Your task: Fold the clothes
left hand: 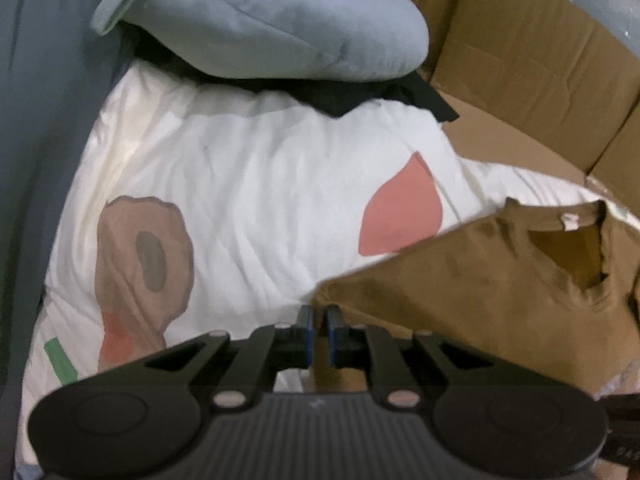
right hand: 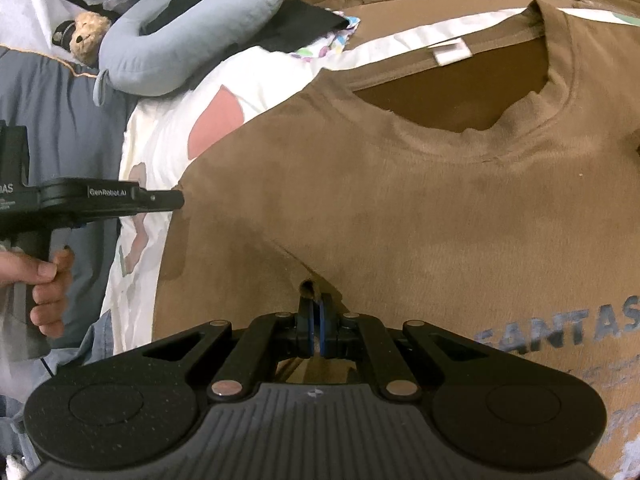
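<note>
Brown T-shirt (right hand: pixel 420 200) spread front-up over a white printed pillow (left hand: pixel 260 184), neck opening away from the right wrist camera, white label (right hand: pixel 451 51) showing inside the collar, pale blue lettering (right hand: pixel 560 330) on the chest at the lower right.

Right gripper (right hand: pixel 315 306) low on the shirt, fingers (right hand: pixel 306 320) pressed together and clamped on a small raised pinch of brown fabric; a fold line running up-left from that pinch.

Left gripper (left hand: pixel 319 314) at the shirt's left edge, near the shoulder or sleeve. Fingers (left hand: pixel 306 328) nearly together, only a narrow slit between the blue pads, brown cloth seen through that slit and lying just beyond the tips. In the right wrist view, same gripper (right hand: pixel 176 199) seen side-on, tip touching the edge of the brown fabric, so clamped on the T-shirt's edge. A hand (right hand: pixel 44 284) wrapped round its black handle at the left border.

Pillow printed with a pink shape (left hand: pixel 400 216) and a brown blotch (left hand: pixel 144 256). Light blue neck pillow (left hand: pixel 260 20) curled beyond it, resting on something black (left hand: pixel 416 94). Small teddy bear (right hand: pixel 88 34) next to the neck pillow in the right wrist view. Grey-blue bedding (left hand: pixel 32 160) along the left. Cardboard box (left hand: pixel 532 60) open behind the shirt.
</note>
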A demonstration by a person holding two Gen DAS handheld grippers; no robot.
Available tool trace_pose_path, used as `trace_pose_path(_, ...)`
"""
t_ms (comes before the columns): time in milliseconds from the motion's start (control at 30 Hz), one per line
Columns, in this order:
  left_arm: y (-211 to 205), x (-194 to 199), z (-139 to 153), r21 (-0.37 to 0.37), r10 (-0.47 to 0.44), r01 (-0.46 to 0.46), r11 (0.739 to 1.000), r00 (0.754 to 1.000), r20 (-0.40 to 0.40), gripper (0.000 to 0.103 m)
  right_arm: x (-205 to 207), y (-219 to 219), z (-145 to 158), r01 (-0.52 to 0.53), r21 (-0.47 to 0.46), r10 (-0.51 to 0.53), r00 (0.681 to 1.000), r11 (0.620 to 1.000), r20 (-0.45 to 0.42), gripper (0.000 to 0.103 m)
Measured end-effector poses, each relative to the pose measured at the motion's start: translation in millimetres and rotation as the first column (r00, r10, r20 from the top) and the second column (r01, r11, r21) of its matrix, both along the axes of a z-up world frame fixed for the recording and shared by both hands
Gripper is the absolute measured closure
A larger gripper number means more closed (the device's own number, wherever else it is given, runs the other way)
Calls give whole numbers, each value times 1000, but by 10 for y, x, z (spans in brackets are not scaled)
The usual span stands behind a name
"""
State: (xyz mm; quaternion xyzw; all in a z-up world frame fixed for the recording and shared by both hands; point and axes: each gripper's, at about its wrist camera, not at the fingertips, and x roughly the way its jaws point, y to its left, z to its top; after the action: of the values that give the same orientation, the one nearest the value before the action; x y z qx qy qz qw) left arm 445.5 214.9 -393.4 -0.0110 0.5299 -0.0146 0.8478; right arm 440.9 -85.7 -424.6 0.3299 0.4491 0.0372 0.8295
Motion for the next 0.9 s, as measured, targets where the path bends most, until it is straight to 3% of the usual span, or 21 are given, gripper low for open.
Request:
trace_pose_path(167,-37,16,-17,29,4,-4,1000,1000,-3,94,-9,-91,-65,49,25,-49,999,998,13,103)
trace_pose_path(267,-19,-18,52,7,15,-15,1000,1000,-5,91,-24,-136,-64,72,47,-73,997,996,7,100)
trace_pose_path(333,18,-78,130,-18,23,-24,1000,1000,-4,78,-39,-157,-29,65,57,-65,998,996,0,100)
trace_pose_path(633,67,-642,547,-76,9,-6,997,999,46,60,-305,-99,184,-42,64,42,999,997,9,93)
trace_pose_path(767,139,-970,619,-103,29,-22,994,998,60,60,-455,-34,260,-79,60,78,997,995,17,82)
trace_pose_path(900,166,-1256,644,-95,26,-22,995,999,46,60,-581,62,312,-102,64,101,995,993,22,80)
